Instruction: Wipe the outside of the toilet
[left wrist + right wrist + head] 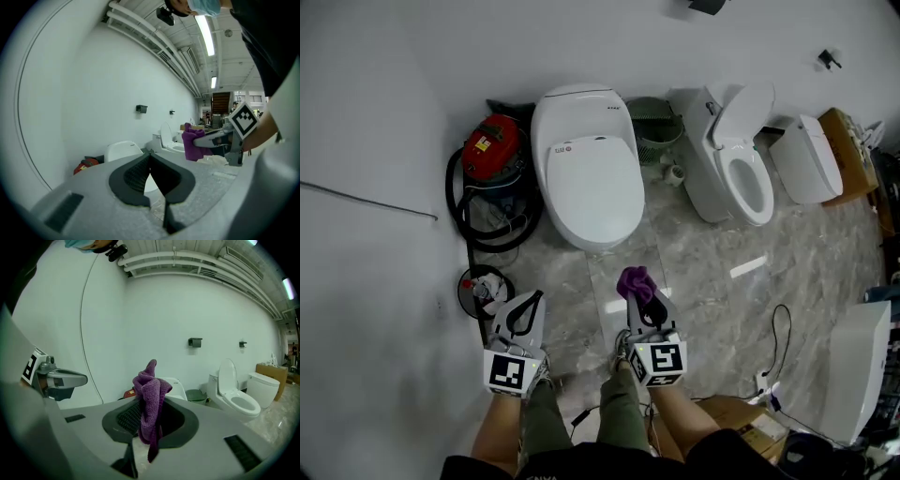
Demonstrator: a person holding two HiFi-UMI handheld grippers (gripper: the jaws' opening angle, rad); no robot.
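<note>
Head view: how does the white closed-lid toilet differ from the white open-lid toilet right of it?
The white closed-lid toilet has its cover down; the white open-lid toilet shows its bowl. The closed one looks broader and points straight down the view; the open one angles rightward. Both are white, backed against the wall.

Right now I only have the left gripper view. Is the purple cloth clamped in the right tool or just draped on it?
Observer: Clamped. The right gripper view shows the right tool shut on the purple cloth, which bunches up above the jaws.
Operator: Anything on the floor beside the closed toilet?
Observer: Yes. In the head view, a black hose lies coiled on the floor on the person's left of it, by a red vacuum.
</note>
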